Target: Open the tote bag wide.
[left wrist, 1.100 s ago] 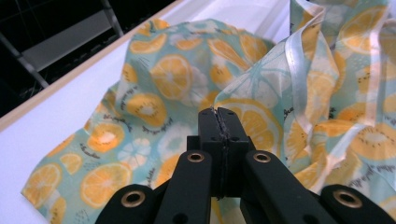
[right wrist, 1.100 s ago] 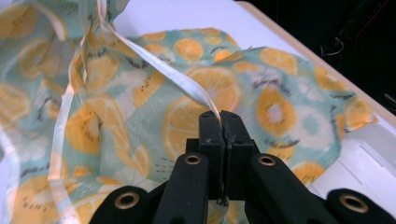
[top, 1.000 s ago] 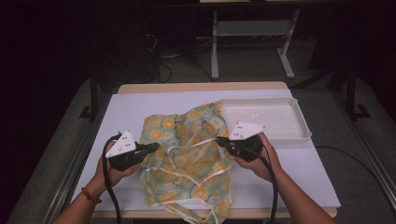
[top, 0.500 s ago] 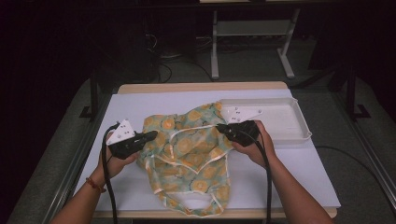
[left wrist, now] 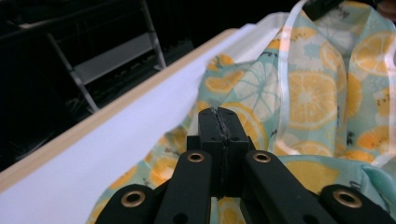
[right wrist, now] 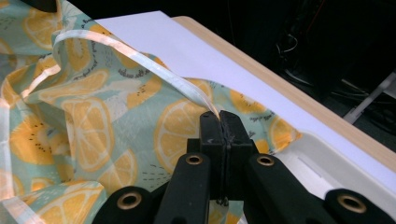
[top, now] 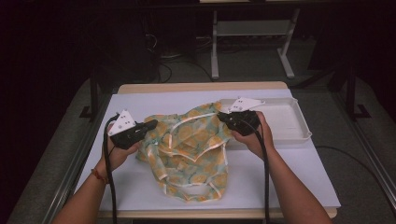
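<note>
Toward the left edge of the tabletop (top: 140,186), the left gripper (top: 150,125) has its fingers (left wrist: 211,135) pressed together on a fold of the citrus-print garment (top: 194,149), pinching its left side. The garment lies spread across the middle of the tabletop, partly lifted between the two hands, its lower part trailing toward the near edge. It looks thin, soft and very light, likely to sag and bunch wherever it is unsupported, and the satin-like white trim (right wrist: 140,60) may be a little slippery. Hems and trimmed edges seem the surest places to hold. The right gripper (top: 224,116) has its fingers (right wrist: 212,133) clamped on the trimmed edge, just beside the white tray (top: 289,133) at the right edge.
</note>
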`<state>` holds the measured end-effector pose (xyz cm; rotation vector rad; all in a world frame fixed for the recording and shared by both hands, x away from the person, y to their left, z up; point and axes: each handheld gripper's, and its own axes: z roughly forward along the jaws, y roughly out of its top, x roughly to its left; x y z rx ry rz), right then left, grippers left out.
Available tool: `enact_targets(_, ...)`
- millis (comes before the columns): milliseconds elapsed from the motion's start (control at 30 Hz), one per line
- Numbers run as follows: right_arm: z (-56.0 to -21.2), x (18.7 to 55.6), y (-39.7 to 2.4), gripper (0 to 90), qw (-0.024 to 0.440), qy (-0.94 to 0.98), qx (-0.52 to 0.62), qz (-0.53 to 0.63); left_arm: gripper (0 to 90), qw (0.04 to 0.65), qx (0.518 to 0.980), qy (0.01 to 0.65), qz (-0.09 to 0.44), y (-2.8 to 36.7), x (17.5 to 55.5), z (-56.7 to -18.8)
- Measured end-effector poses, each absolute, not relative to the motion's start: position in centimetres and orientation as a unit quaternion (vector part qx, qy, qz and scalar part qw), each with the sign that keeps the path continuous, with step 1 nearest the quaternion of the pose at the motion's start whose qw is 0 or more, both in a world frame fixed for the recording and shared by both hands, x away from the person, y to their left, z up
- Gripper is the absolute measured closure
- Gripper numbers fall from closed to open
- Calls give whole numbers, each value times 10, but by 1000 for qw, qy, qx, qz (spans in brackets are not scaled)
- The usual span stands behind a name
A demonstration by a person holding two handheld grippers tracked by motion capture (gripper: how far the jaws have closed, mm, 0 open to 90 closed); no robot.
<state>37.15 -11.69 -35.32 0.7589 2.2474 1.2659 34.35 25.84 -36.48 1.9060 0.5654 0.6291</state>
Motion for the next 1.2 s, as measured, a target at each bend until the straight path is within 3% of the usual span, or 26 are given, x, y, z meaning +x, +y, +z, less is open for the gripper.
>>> enact_targets(667, -345, 401, -105, 894, 250, 803, 299, 450, 900, 494, 778, 256, 291, 258, 361, -356)
enact_targets(833, -351, 407, -105, 858, 249, 805, 311, 439, 900, 491, 778, 267, 287, 255, 366, -362)
enact_targets(1200, -345, 414, -102, 899, 260, 803, 309, 439, 889, 499, 771, 278, 281, 256, 376, -360)
